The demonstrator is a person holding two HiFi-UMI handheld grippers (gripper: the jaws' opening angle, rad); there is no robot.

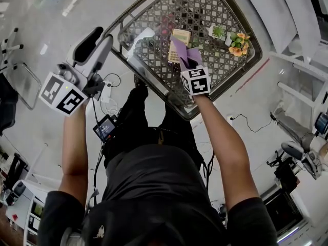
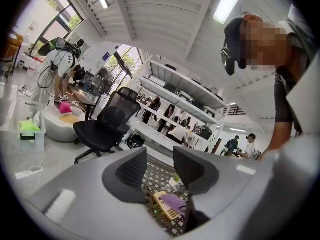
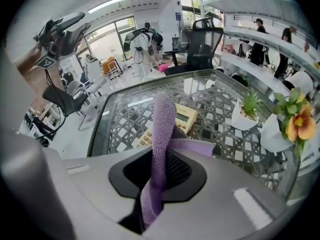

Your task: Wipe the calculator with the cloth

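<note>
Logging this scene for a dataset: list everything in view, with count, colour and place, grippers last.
table: one, glass over dark lattice, ahead of the person
calculator: one, beige, on the table, partly behind the cloth
cloth: one, purple, over the calculator's near end
plant pot: one, white with green leaves, on the table right of the calculator
flower pot: one, white with orange flowers, right of the plant pot
office chair: one, black, on the floor beyond the table
left gripper: one, grey, jaws apart, empty, left of the table
right gripper: one, grey, shut on the cloth
</note>
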